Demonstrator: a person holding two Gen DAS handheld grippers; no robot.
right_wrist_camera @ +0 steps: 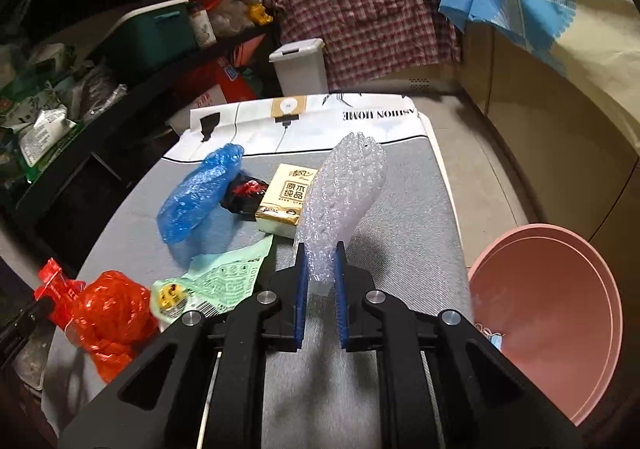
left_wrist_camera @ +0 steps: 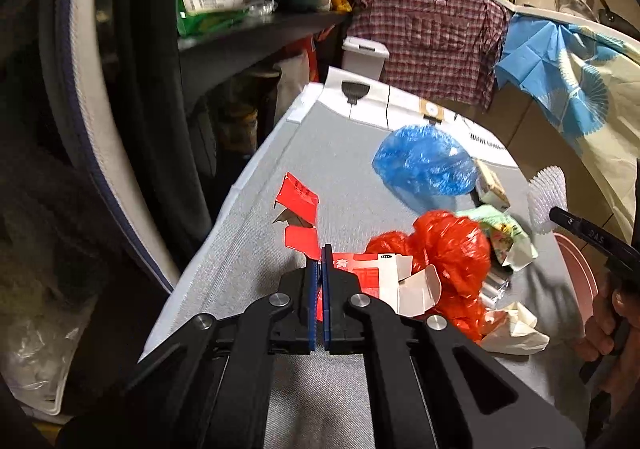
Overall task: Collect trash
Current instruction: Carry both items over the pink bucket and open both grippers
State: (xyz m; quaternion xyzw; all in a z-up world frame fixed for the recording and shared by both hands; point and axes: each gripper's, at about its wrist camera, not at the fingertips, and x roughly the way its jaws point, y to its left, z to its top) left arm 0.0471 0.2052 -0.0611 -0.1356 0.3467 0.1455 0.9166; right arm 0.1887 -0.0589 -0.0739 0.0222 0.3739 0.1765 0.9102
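Just left of the pink basin [right_wrist_camera: 560,313], my right gripper [right_wrist_camera: 320,269] pinches bubble wrap [right_wrist_camera: 344,201] to bin it; my left gripper [left_wrist_camera: 320,269] clamps the flattened red carton [left_wrist_camera: 360,273] farther left.

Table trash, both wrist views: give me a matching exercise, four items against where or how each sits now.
Items:
1. bubble wrap
2. red-and-white carton
3. blue plastic bag
4. pink basin

States:
A. lying loose on the grey table cover
B. pinched in the right gripper
C. beside the table, off its right edge
D. pinched in the left gripper

Pairs: 1-B, 2-D, 3-A, 4-C
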